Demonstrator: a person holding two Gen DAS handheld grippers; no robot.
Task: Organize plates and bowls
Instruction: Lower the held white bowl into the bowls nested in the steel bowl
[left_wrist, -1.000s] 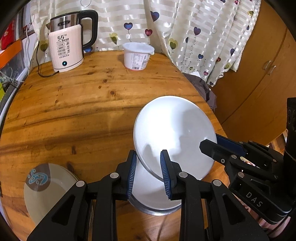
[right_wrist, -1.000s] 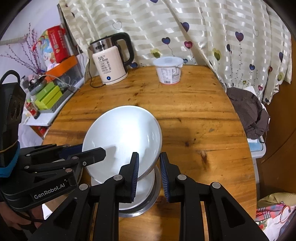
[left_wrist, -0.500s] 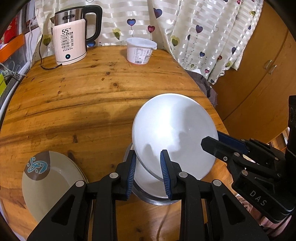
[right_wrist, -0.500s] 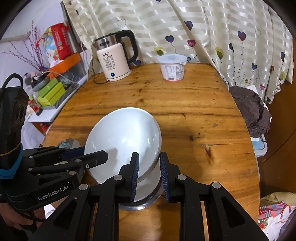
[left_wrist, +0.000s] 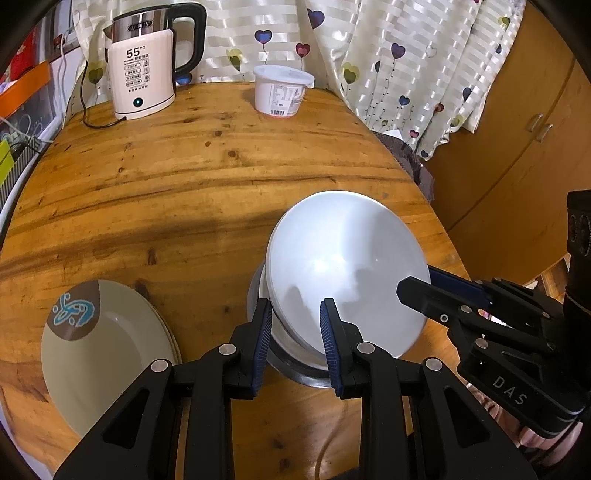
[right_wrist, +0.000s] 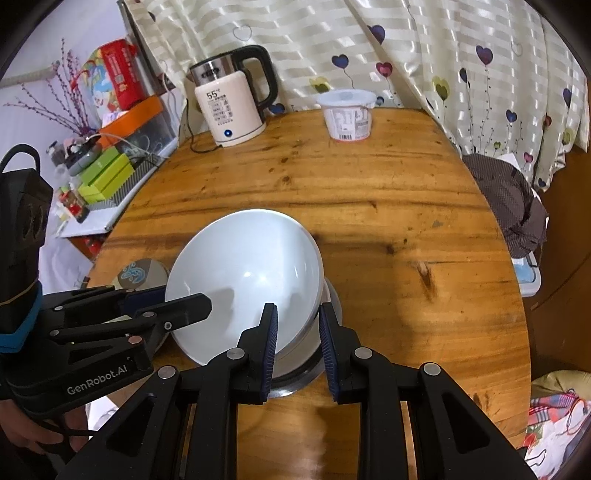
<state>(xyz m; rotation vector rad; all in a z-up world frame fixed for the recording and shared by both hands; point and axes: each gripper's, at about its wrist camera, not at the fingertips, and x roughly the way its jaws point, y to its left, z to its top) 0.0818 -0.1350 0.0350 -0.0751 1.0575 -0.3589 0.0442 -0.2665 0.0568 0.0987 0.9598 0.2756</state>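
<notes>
**Two grippers on one white bowl, tilted over a metal bowl**

A white bowl (left_wrist: 347, 269) hangs tilted above a metal bowl (left_wrist: 299, 369) that sits on the round wooden tabletop (left_wrist: 184, 177), close to its near edge. The left gripper (left_wrist: 295, 332) has its jaws narrowed around the white bowl's near rim, one blue pad inside and one outside; the right gripper (right_wrist: 297, 332) straddles the opposite rim in the same way. Whether the pads press the rim or leave a sliver of air is hard to tell through the fisheye. The white bowl's lower edge dips into the metal bowl, which seems to hold another white dish.

Left of the bowls, well apart, a stack of cream plates (left_wrist: 103, 354) lies flat, the top one marked with a brown patch and blue squiggle. At the far edge of the tabletop stand a cream electric kettle (left_wrist: 142, 74) reading 55° and a lidded white plastic tub (left_wrist: 280, 92), apart from each other, before a heart-printed curtain (left_wrist: 388, 55).
</notes>
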